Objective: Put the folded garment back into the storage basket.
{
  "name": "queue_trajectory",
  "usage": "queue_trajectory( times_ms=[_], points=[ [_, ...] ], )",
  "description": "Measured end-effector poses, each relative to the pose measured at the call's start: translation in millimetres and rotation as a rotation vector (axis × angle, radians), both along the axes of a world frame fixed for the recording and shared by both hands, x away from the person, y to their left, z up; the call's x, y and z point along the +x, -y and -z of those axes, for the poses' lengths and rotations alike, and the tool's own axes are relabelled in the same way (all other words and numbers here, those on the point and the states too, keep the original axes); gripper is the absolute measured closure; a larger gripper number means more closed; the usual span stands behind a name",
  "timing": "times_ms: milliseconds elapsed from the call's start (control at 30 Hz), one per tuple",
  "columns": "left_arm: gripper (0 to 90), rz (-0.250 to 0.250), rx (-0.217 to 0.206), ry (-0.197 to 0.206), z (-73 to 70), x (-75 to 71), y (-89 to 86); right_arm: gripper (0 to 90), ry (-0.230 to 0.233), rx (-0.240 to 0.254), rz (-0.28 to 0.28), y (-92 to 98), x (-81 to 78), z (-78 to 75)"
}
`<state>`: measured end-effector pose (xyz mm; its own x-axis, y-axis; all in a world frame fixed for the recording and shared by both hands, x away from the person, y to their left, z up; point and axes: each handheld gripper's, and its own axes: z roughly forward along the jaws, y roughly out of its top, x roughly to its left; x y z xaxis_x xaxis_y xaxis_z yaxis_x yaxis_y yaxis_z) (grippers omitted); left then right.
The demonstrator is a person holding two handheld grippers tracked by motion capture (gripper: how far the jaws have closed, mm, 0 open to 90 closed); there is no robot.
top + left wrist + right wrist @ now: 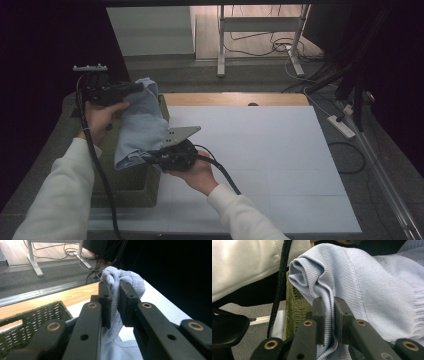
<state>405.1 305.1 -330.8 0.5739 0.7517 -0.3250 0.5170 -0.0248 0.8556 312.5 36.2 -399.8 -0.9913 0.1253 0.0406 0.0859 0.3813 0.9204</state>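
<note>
Lifting the light blue sweater [140,125] above the green basket [130,187], both hand-held grippers, left [131,88] and right [150,159], pinch its fabric; next, I judge, it must be carried over the white bench [260,165] beside the basket.

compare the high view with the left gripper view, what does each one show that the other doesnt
High view alone: both hands, the right gripper clamped on the lower edge of the light blue knit garment, and the whole white table top. Left gripper view alone: a close look at the left gripper pinching a bunched fold of the knit, and the basket's woven mesh. Both: the garment, the green basket, the wooden table edge and the floor cables.
</note>
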Motion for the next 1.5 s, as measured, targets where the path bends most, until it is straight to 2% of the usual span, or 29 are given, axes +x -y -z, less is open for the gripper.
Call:
queue_trajectory(
  times_ms=[1033,1300,1500],
  points=[
    [80.9,-0.064,0.002,-0.005,3.1,-12.3,-39.9,80.3,-0.012,-0.024,-0.044,-48.3,2.5,5.2],
    [81.0,-0.084,0.003,-0.02,11.9,-13.8,-53.2,80.2,-0.023,-0.044,-0.055,-62.4,5.3,12.3],
    [81.0,-0.1,0.014,-0.052,24.1,-12.2,-61.9,80.2,-0.033,-0.062,-0.055,-73.8,7.9,21.0]
  ],
)
